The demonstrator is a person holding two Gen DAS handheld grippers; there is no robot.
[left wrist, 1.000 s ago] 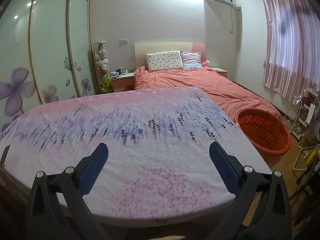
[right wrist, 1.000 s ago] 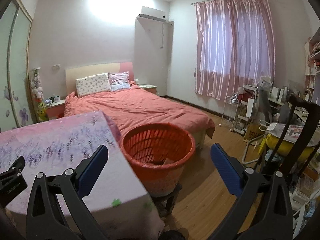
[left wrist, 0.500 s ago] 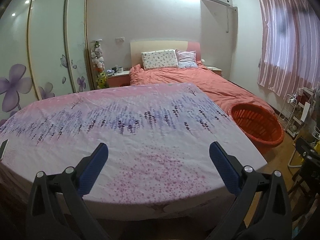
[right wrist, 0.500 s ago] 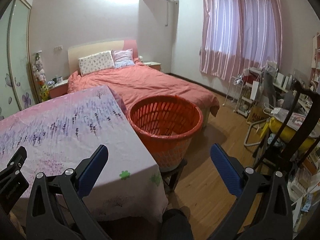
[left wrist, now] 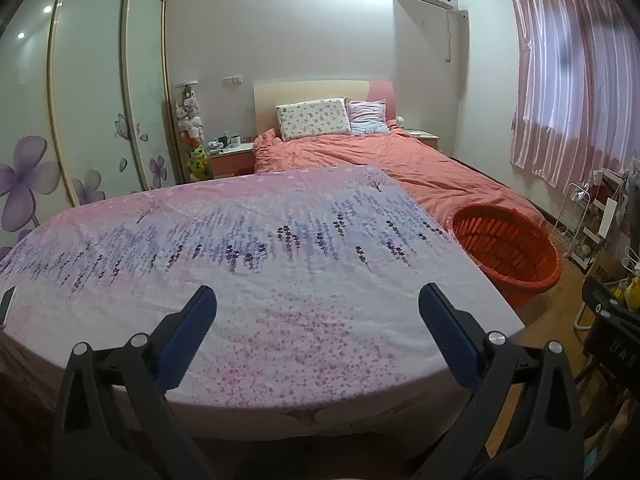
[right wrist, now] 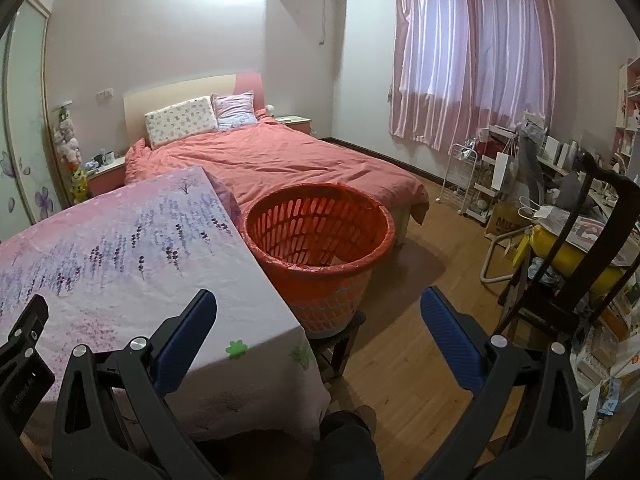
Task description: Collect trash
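Left wrist view shows the left gripper held above the near edge of a table draped in a pink and lavender flower-print cloth, its 2 blue-padded fingers spread wide apart with nothing between them. The orange basket stands off the table's right side, ahead and to the right of this claw and well apart from it, against the foot of the bed with the coral duvet. In the right wrist view the right gripper is likewise splayed and empty, hanging over the table's right corner; the orange basket lies straight ahead between its fingers, just beside the cloth's edge and perched on a dark stool. A scrap of something pale lies at the bottom of the basket, too small to identify. No loose trash shows on the cloth in either view. A dark chair and a cluttered desk stand to the right on the wooden floor. Compared with 1 second ago, both cameras have pulled back: more of the table's front edge and hanging cloth is visible, the basket sits a little further from both claws, and the finger spacing is unchanged.
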